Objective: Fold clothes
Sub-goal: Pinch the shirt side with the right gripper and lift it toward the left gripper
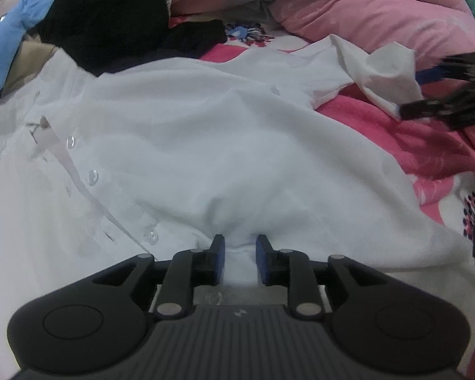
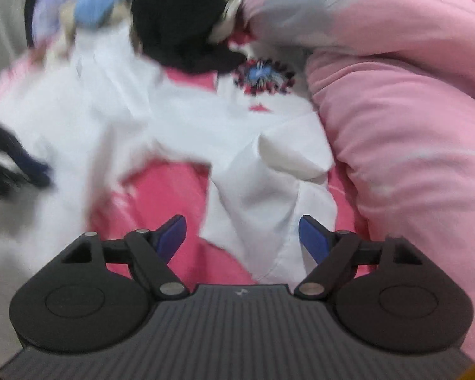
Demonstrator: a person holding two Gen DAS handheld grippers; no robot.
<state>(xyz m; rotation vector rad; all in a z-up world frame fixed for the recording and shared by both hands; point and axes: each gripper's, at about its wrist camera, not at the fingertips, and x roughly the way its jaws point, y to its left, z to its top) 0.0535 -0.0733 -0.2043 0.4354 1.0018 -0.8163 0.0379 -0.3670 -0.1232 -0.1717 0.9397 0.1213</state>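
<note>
Barely started: my left gripper [image 1: 237, 253] pinches the shirt [image 1: 205, 133] hem, right gripper [image 2: 242, 237] wide over the sleeve [image 2: 269, 190], apparently unfolded.

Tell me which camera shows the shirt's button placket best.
The left wrist view. There the white shirt lies sharp, its button placket running diagonally at left, with the left claw pinching the fabric. The right wrist view is motion-blurred and shows only a sleeve and body; no buttons are discernible.

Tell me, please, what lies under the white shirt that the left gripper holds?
The white shirt lies on a pink floral bedsheet, which shows along its right edge. Dark clothes overlap its far collar end. Whatever lies beneath the shirt's middle is covered.
</note>
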